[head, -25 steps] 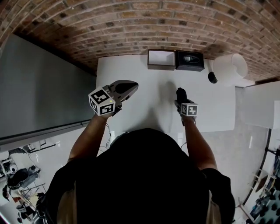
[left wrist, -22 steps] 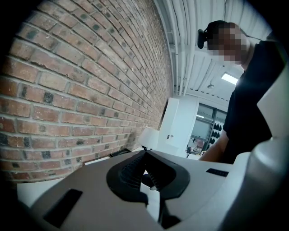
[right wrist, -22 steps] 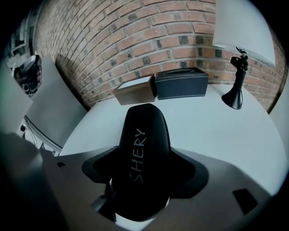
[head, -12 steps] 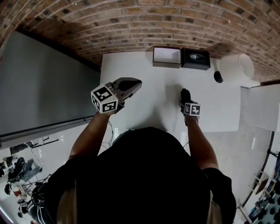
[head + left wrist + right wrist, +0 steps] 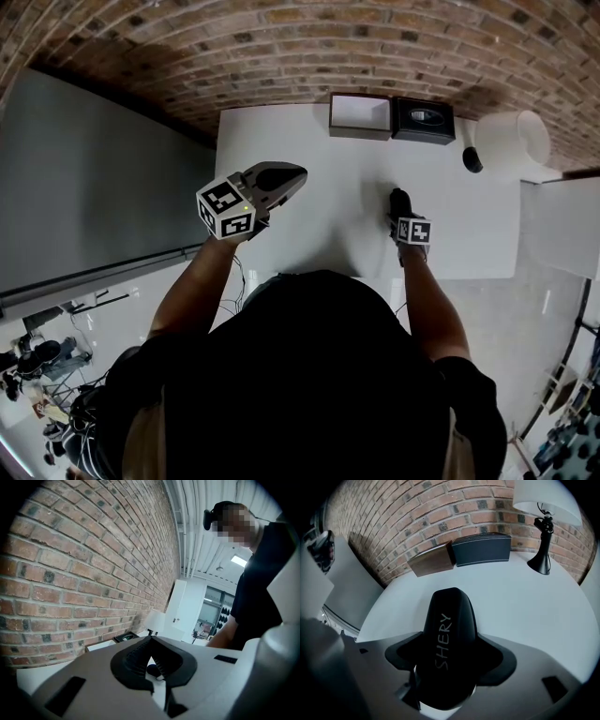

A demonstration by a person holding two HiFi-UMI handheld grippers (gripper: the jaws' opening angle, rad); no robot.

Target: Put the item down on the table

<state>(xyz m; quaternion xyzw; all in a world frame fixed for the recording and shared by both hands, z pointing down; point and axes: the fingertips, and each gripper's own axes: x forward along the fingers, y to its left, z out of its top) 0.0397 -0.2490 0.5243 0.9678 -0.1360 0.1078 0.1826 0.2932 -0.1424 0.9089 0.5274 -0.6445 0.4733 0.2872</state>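
A black elongated case (image 5: 447,630) printed "SHERY" sticks out between the jaws of my right gripper (image 5: 450,660), which is shut on it. In the head view the right gripper (image 5: 400,204) points steeply down over the right-middle of the white table (image 5: 309,141), with the case (image 5: 398,197) close above the tabletop; whether it touches cannot be told. My left gripper (image 5: 281,176) hangs over the table's left side, shut and holding nothing. In the left gripper view its black pads (image 5: 140,656) meet at the tip.
Against the brick wall at the table's back stand a brown open box (image 5: 360,114) and a black box (image 5: 423,120). A white-shaded lamp (image 5: 511,139) with a black base (image 5: 543,550) stands at the back right corner. A grey panel (image 5: 94,187) lies left of the table.
My right gripper has sunk toward the tabletop with the black case still in it. The left gripper has kept its place.
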